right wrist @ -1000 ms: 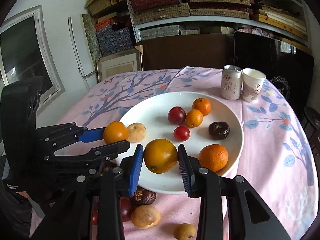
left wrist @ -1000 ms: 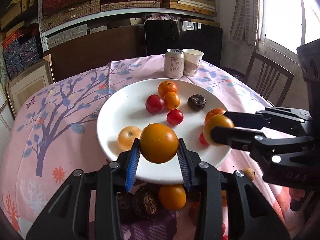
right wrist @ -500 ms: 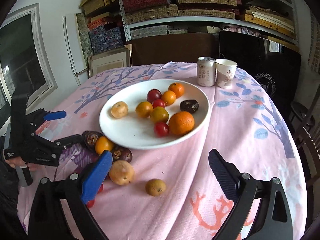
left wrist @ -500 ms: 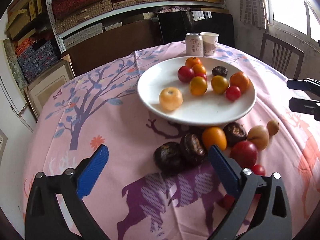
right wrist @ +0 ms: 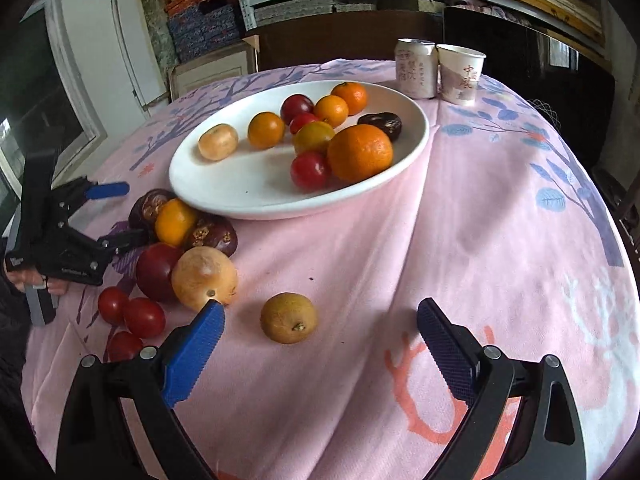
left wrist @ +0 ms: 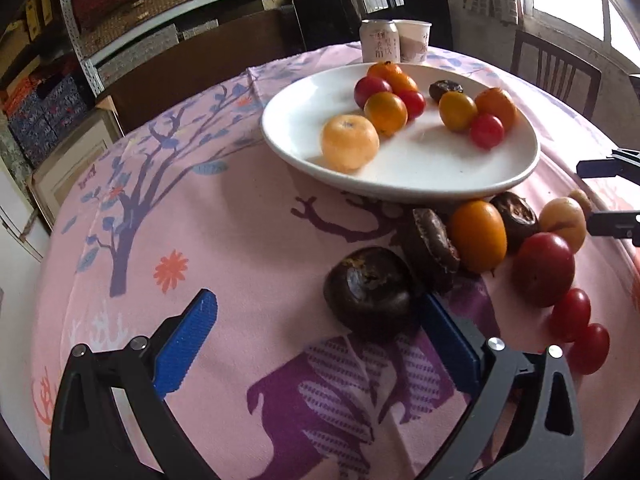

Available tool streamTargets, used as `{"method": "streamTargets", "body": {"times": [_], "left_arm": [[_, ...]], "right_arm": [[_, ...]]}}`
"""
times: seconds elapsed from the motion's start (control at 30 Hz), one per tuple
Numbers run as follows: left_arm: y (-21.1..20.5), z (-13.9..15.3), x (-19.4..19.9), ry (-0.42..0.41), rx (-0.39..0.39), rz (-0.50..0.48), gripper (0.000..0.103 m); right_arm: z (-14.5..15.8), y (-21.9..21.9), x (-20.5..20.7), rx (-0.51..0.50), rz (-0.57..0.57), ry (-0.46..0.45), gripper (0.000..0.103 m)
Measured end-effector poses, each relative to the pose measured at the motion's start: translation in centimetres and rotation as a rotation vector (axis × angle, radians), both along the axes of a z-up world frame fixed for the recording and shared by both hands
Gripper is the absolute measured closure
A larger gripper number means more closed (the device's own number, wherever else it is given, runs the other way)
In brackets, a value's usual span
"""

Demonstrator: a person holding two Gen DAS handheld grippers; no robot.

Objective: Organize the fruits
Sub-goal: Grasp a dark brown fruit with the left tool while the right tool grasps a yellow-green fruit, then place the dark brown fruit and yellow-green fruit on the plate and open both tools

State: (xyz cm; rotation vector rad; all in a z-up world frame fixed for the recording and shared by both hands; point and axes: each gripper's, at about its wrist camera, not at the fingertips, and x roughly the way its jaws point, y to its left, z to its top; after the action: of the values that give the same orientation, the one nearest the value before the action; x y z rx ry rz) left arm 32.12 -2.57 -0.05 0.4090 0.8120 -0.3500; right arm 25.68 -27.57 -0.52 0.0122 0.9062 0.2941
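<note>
My left tool [left wrist: 320, 328] is spread wide and empty, with the dark fruit [left wrist: 370, 290] lying on the bench just ahead, against its right finger, nearer than my equally spread right tool [right wrist: 318, 326].

Bare tablecloth [right wrist: 500, 240] right of plate [right wrist: 224, 196]; fruit cluster [right wrist: 188, 240] crowds plate's near-left rim.

fruits [right wrist: 184, 256] before plate [right wrist: 224, 196] — can [right wrist: 415, 68] behind
</note>
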Motion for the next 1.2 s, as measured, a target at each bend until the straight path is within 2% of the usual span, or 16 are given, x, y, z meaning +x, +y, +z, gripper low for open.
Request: {"method": "streamTargets", "body": {"times": [0.03,0.07,0.1,0.13,0.17,0.27,0.33,0.5,0.6,0.73,0.8,0.87,0.97,1.03,1.13,1.2], "left_arm": [[-0.1,0.0,0.2,-0.008,0.007,0.006,0.007],[-0.2,0.0,0.2,0.008,-0.009,-0.006,0.039],[-0.2,0.1,0.1,0.054,-0.081,-0.053,0.059],[-0.2,0.2,0.0,0.079,-0.111,-0.051,0.060],[-0.3,0.2,-0.2,0.069,-0.100,-0.048,0.060],[-0.2,0.5,-0.9,0.066,-0.087,-0.038,0.061],[0.9,1.5,-1.1,0.057,-0.134,-0.021,0.061],[2.4,5.7,-2.1,-0.042,-0.208,-0.002,0.061],[1.7,7.2,-1.9,-0.084,-0.207,-0.005,0.061],[-0.8,7.8,-1.0,-0.071,-0.209,-0.034,0.061],[-2.7,7.6,-0.3,-0.052,-0.214,-0.053,0.061],[-4.5,7.5,0.3,-0.042,-0.212,-0.087,0.061],[-6.6,7.1,1.2,-0.012,-0.218,-0.130,0.061],[-6.9,6.9,2.1,0.021,-0.249,-0.138,0.061],[-7.1,6.3,2.8,0.022,-0.227,-0.112,0.061],[-6.7,6.1,2.6,0.007,-0.262,-0.138,0.060]], "right_arm": [[-0.3,0.5,0.1,-0.030,0.004,0.010,0.006],[-0.5,0.9,0.1,-0.085,-0.017,0.008,0.015],[-0.4,1.2,0.0,-0.134,-0.048,-0.006,0.032],[-0.1,1.0,-0.3,-0.103,-0.053,-0.005,0.045],[0.1,0.7,-0.5,-0.079,-0.080,0.003,0.073],[0.2,0.0,-1.2,-0.034,-0.113,0.011,0.074],[0.7,-0.2,-1.9,-0.021,-0.113,-0.004,0.074],[3.8,-0.5,-2.3,-0.018,-0.120,-0.072,0.074],[5.9,-0.6,-1.6,-0.018,-0.120,-0.112,0.074],[8.4,0.2,0.3,0.033,-0.080,-0.156,0.074],[8.5,1.6,1.6,0.030,-0.049,-0.150,0.074],[8.2,3.4,3.1,-0.017,-0.022,-0.157,0.074],[7.5,4.6,5.0,0.003,0.003,-0.125,0.074],[7.1,4.7,5.8,-0.003,-0.010,-0.123,0.074],[6.4,4.0,6.7,0.033,-0.005,-0.094,0.074],[6.1,4.0,6.8,0.049,0.029,-0.084,0.074]]}}
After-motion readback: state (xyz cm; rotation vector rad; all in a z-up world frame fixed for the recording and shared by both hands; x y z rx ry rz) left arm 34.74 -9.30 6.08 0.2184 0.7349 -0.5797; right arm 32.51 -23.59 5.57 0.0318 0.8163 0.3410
